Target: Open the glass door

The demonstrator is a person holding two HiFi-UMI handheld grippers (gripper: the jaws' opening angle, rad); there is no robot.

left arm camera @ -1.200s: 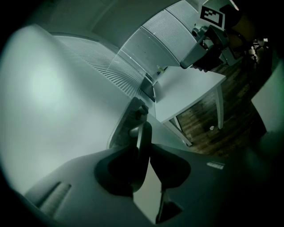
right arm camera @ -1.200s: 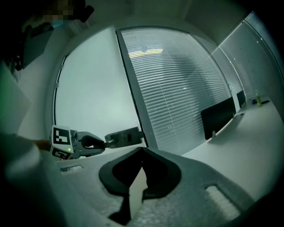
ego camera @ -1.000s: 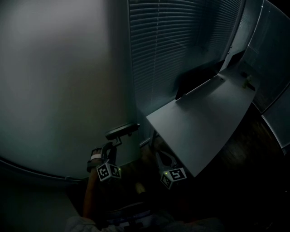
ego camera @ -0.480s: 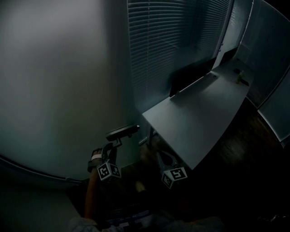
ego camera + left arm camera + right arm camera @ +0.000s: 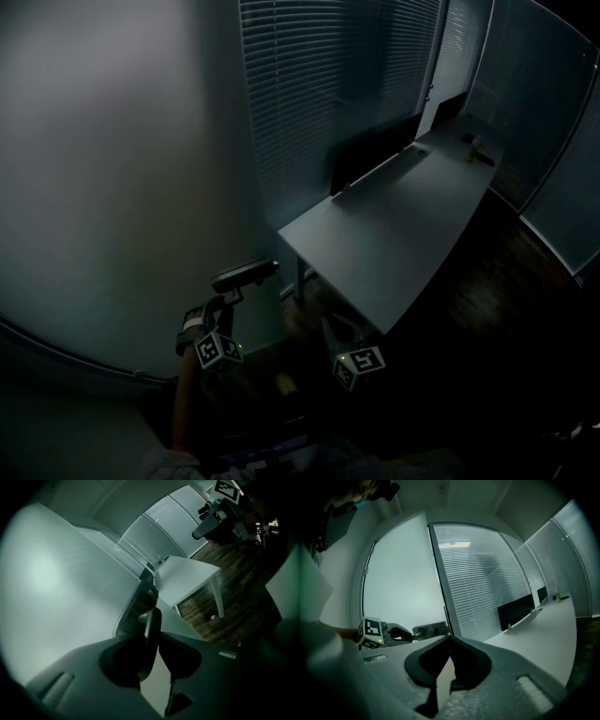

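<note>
I was looking into what read as an office, dimly lit. A long pale desk (image 5: 394,234) carried a dark screen (image 5: 370,155) along its far edge. Slatted blinds (image 5: 319,94) ran floor to ceiling beside it, and glazed partitions (image 5: 553,150) closed off the far end. There was a frosted glass door (image 5: 122,169) and a dark wood floor (image 5: 511,281).

- Grey desk (image 5: 394,234): just ahead and right of the right gripper (image 5: 330,326), stretching away from it.
- Dark screen (image 5: 370,155): upright on the desk, farther ahead.
- Small greenish object (image 5: 475,148): at the desk's far end; too small to identify.
- Slatted blinds (image 5: 319,94): ahead, behind the desk.
- Dark wood floor (image 5: 506,309): to its right.
</note>
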